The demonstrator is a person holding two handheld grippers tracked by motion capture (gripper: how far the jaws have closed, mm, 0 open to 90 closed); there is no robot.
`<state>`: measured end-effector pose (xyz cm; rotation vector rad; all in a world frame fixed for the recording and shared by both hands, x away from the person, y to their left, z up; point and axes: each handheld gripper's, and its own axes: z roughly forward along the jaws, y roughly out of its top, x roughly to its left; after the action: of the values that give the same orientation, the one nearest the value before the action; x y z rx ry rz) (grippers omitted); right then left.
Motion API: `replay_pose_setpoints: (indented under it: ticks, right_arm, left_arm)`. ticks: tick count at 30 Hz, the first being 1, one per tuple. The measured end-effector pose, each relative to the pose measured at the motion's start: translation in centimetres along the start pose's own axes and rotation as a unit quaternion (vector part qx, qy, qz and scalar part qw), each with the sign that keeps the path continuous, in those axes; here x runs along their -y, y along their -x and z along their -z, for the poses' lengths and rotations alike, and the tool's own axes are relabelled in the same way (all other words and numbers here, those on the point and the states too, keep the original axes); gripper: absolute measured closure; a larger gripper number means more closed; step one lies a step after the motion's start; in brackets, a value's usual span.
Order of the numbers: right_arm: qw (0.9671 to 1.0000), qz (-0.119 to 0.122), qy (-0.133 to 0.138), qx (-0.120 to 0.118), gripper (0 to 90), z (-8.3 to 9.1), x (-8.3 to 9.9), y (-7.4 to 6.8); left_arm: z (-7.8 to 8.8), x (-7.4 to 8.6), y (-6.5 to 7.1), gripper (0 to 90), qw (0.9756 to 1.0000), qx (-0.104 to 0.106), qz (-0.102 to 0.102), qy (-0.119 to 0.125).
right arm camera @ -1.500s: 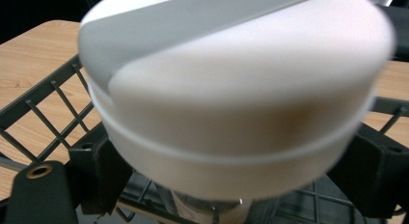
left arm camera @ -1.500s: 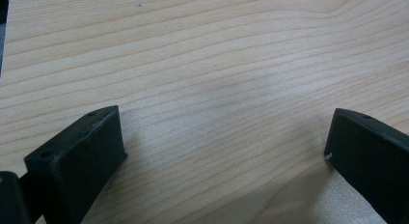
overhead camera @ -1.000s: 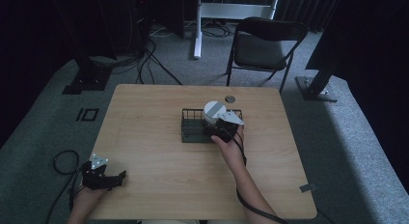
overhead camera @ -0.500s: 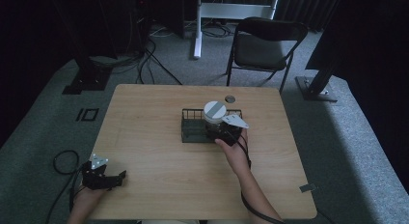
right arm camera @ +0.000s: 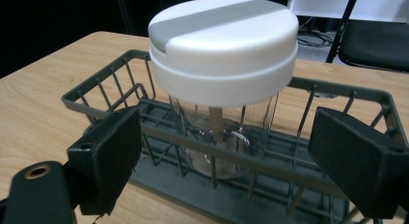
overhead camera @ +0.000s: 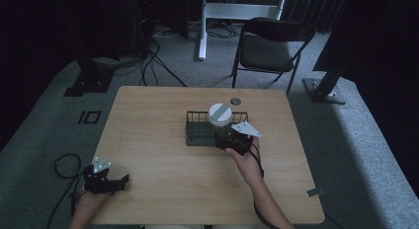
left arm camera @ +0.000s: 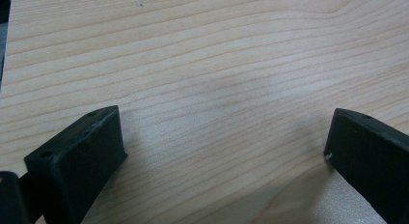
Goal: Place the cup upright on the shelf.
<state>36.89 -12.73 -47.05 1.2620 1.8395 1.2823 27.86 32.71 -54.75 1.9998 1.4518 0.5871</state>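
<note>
Clear jar (right arm camera: 219, 137) with a white and grey lid (right arm camera: 223, 35) stands upright inside a dark wire basket (right arm camera: 337, 96), at the basket's right-hand end as the high view has it (overhead camera: 220, 121). Basket sits near the middle of the wooden desk (overhead camera: 148, 120), slightly toward the far side.

Right gripper (right arm camera: 241, 156) faces the near wall of the basket, jaws spread wide, one to each side of the jar and outside the wire. Nothing between them; no contact with the glass that I can make out. In the high view this gripper (overhead camera: 233, 140) sits just at the basket's near right corner, hand behind it.

Left gripper (overhead camera: 106, 180) rests at the near left corner of the desk, well apart from the basket. Its jaws are wide open over bare wood (left arm camera: 217, 89), holding nothing.

Judgement: jar looks placed in the basket and let go, so the main step seems done. Left to do, probably: draw the right gripper clear without knocking the wire or tipping the jar.

Small dark round object (overhead camera: 235, 100) lies on the desk beyond the basket; cannot tell what it is.
</note>
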Motion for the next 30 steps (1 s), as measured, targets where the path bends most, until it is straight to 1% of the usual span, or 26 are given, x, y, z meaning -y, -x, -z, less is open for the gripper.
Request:
replay_pose_setpoints:
  ticks: [2,5,6,8,10,12,14,16,19,21,27,30]
  right_arm:
    - [1.0000,-0.004,-0.003,-0.003,11.6,0.3,0.3,0.2]
    - [1.0000,0.003,-0.002,0.000,11.5,0.8,0.6,0.4]
    - [1.0000,0.001,-0.003,-0.002,11.5,0.9,0.7,0.5]
    - [1.0000,0.004,0.000,0.000,11.5,1.3,0.8,0.7]
    - [1.0000,-0.003,0.001,-0.004,11.5,1.5,1.0,0.9]
    - [1.0000,-0.001,0.000,0.000,11.6,1.7,1.2,1.0]
    - [1.0000,-0.005,-0.001,-0.003,11.5,1.8,1.5,1.1]
    - [1.0000,0.001,-0.001,0.002,11.5,2.0,1.7,1.2]
    - [1.0000,0.003,-0.006,0.004,11.5,2.2,2.3,1.6]
    - [0.9999,-0.004,-0.010,0.003,11.5,2.3,2.7,1.9]
    - [0.9998,0.001,-0.016,0.012,11.5,2.7,3.6,2.6]
    - [0.9997,-0.002,-0.017,0.015,11.5,3.0,4.0,3.0]
  left_arm:
    - [0.0,0.0,0.0,0.6,1.0000,0.000,0.000,0.000]
    - [0.0,0.0,0.0,0.6,1.0000,0.000,0.000,0.000]
    - [0.0,0.0,0.0,0.6,1.0000,0.000,0.000,0.000]
    - [0.0,0.0,0.0,0.6,1.0000,0.000,0.000,0.000]
    - [0.0,0.0,0.0,0.6,1.0000,0.000,0.000,0.000]
    - [0.0,0.0,0.0,0.6,1.0000,0.000,0.000,0.000]
    - [0.0,0.0,0.0,0.6,1.0000,0.000,0.000,0.000]
    - [0.0,0.0,0.0,0.6,1.0000,0.000,0.000,0.000]
    - [0.0,0.0,0.0,0.6,1.0000,0.000,0.000,0.000]
    - [0.0,0.0,0.0,0.6,1.0000,0.000,0.000,0.000]
    - [0.0,0.0,0.0,0.6,1.0000,0.000,0.000,0.000]
    - [0.0,0.0,0.0,0.6,1.0000,0.000,0.000,0.000]
